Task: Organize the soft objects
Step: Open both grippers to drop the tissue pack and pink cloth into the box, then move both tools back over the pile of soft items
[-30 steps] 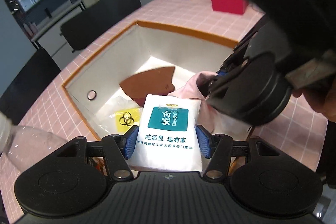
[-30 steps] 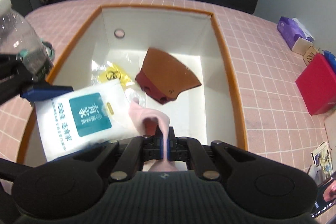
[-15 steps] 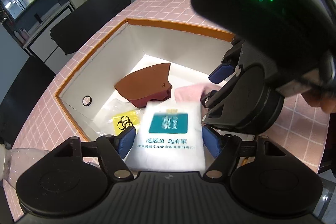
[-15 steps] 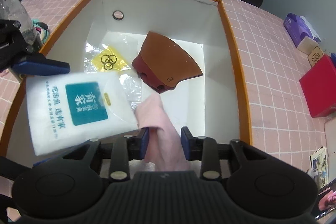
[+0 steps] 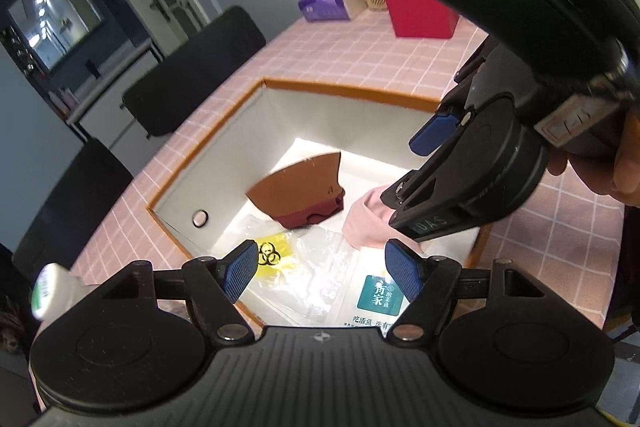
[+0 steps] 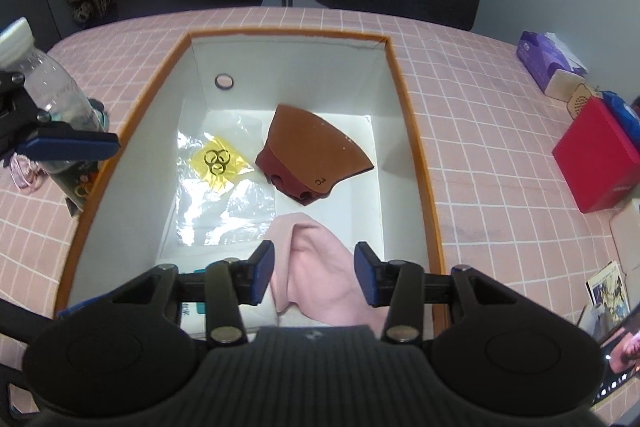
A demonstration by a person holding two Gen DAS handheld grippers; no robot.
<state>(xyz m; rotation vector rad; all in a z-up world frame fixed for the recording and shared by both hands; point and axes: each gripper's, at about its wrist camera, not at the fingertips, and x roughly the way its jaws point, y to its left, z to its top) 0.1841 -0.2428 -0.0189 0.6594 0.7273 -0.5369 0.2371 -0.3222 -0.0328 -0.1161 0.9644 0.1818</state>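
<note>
Inside the orange-rimmed box (image 6: 404, 99) on the pink tabletop (image 6: 480, 131), the pink cloth (image 6: 320, 267) lies slumped at the near end, just beside the white packet (image 5: 372, 291). Above it, the right gripper (image 6: 316, 273) is opening, its pads clear of the fabric (a release, I judge). Poised over the packet, the left gripper (image 5: 322, 271) stands wide and empty, so both soft items sit gathered with the brown leather piece (image 6: 316, 155).

A: Table (image 6: 472, 131)? Pink with a white grid. Box (image 6: 412, 131): orange rim, white inside.
B: Cloth (image 6: 320, 267) pale pink, leather piece (image 6: 316, 147) brown over maroon, bag (image 6: 218, 161) clear with a yellow-black label.
</note>
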